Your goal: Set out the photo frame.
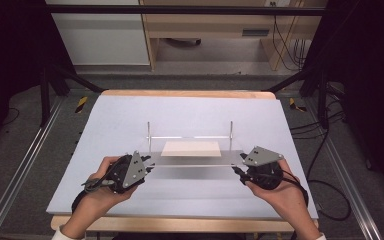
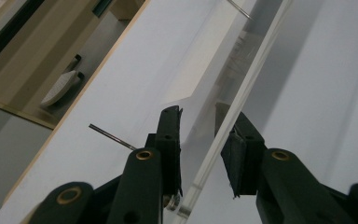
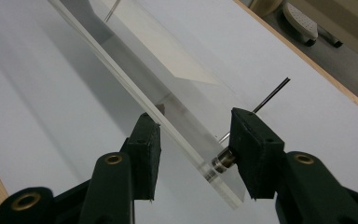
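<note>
A clear acrylic plate [image 1: 195, 161] lies in the middle of the white table, with a thin metal post [image 1: 149, 135] rising near each end and a beige card [image 1: 191, 148] resting on it. My left gripper [image 1: 150, 167] straddles the plate's left end. In the left gripper view its jaws stand either side of the plate edge [image 2: 242, 88], and a gap shows at one pad, so the left gripper [image 2: 205, 119] is open. My right gripper [image 1: 237, 167] holds the right end. The right gripper [image 3: 193, 116] is shut on the plate [image 3: 135, 79], one pad against a metal bolt [image 3: 221, 161].
The white table top [image 1: 130, 115] has a wooden rim at its front and back. Black frame bars and aluminium rails [image 1: 15, 175] run along both sides. Cables [image 1: 325, 190] trail on the floor at the right. A wooden desk [image 1: 205, 25] stands beyond the table.
</note>
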The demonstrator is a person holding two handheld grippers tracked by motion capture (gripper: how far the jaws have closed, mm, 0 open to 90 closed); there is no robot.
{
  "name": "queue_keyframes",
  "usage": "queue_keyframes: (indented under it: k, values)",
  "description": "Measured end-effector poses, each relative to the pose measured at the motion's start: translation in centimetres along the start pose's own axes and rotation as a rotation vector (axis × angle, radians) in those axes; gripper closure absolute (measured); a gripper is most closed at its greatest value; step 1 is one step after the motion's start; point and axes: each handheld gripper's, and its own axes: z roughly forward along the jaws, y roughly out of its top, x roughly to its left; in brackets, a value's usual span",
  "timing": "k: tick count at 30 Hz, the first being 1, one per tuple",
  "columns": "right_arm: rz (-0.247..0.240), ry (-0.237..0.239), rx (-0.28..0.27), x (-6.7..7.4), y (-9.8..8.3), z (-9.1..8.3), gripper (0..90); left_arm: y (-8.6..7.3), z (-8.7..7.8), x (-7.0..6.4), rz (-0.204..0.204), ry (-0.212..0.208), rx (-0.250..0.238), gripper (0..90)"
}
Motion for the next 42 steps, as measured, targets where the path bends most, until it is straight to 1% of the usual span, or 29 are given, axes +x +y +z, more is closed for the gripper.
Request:
queue_keyframes:
  k: [2, 4, 9, 12, 14, 16, 17, 19, 20, 23, 25, 26, 28, 30, 34, 35, 36, 37, 39, 42]
  values:
    - [0.002, 0.001, 0.001, 0.0, 0.1, 0.0, 54.2, 0.0, -0.1, 0.2, -0.009, 0.002, -0.003, 68.7]
    - [0.004, 0.006, 0.004, -0.1, 0.4, 0.0, 54.5, 0.0, -0.2, 0.5, -0.030, -0.004, -0.016, 68.6]
    - [0.006, 0.017, -0.015, -0.7, 0.9, -0.1, 54.9, 0.3, -0.2, 1.7, -0.057, -0.034, -0.023, 68.4]
    - [0.010, 0.023, -0.050, -1.1, 0.8, -0.1, 54.2, 0.6, -0.2, 2.4, -0.064, -0.050, -0.017, 68.4]
    - [0.015, 0.021, -0.076, -1.4, 0.7, 0.0, 50.0, 0.7, -0.2, 2.8, -0.067, -0.064, -0.018, 68.5]
    - [0.009, 0.012, -0.114, -1.6, 0.4, 0.2, 45.5, 0.8, -0.2, 3.4, -0.077, -0.084, -0.022, 68.5]
    - [0.007, 0.012, -0.119, -1.8, 0.3, 0.3, 44.8, 0.9, -0.2, 3.6, -0.081, -0.092, -0.025, 68.4]
    - [0.001, 0.014, -0.121, -2.1, 0.1, 0.6, 49.0, 1.1, -0.1, 4.2, -0.091, -0.105, -0.025, 68.5]
    - [-0.007, -0.014, -0.130, -2.2, -0.1, 0.7, 49.8, 1.2, -0.1, 4.4, -0.092, -0.111, -0.024, 68.6]
    - [0.001, -0.016, -0.157, -2.5, -0.1, 1.0, 49.9, 1.6, -0.1, 5.1, -0.096, -0.120, -0.017, 68.7]
    - [0.011, -0.015, -0.177, -3.0, -0.1, 1.3, 51.2, 1.8, 0.0, 5.5, -0.091, -0.123, -0.013, 68.7]
    - [0.021, -0.006, -0.192, -3.4, 0.0, 1.8, 51.3, 1.9, 0.0, 5.7, -0.095, -0.125, -0.014, 68.6]
    - [0.024, -0.003, -0.195, -3.6, 0.0, 2.1, 51.3, 2.0, 0.1, 6.0, -0.103, -0.131, -0.016, 68.5]
    - [0.035, -0.001, -0.205, -3.9, 0.3, 2.7, 51.9, 2.2, 0.1, 6.3, -0.102, -0.132, -0.015, 68.2]
    - [0.034, -0.009, -0.197, -4.1, 0.7, 2.7, 52.3, 2.5, 0.3, 6.9, -0.105, -0.132, -0.014, 67.8]
    - [0.035, -0.009, -0.196, -4.1, 0.8, 2.7, 52.8, 2.5, 0.3, 7.1, -0.106, -0.131, -0.007, 67.1]
    - [0.038, 0.004, -0.199, -4.1, 0.9, 2.6, 53.8, 2.6, 0.4, 7.3, -0.104, -0.127, 0.000, 66.8]
    - [0.038, 0.004, -0.199, -4.1, 0.9, 2.6, 53.8, 2.6, 0.5, 7.5, -0.109, -0.134, 0.001, 66.8]
    - [0.031, -0.004, -0.202, -4.1, 1.1, 2.5, 54.0, 2.6, 0.6, 7.9, -0.109, -0.141, -0.005, 66.8]
    - [0.039, -0.013, -0.213, -4.3, 1.2, 2.6, 53.6, 2.9, 0.7, 8.4, -0.106, -0.142, -0.002, 66.5]
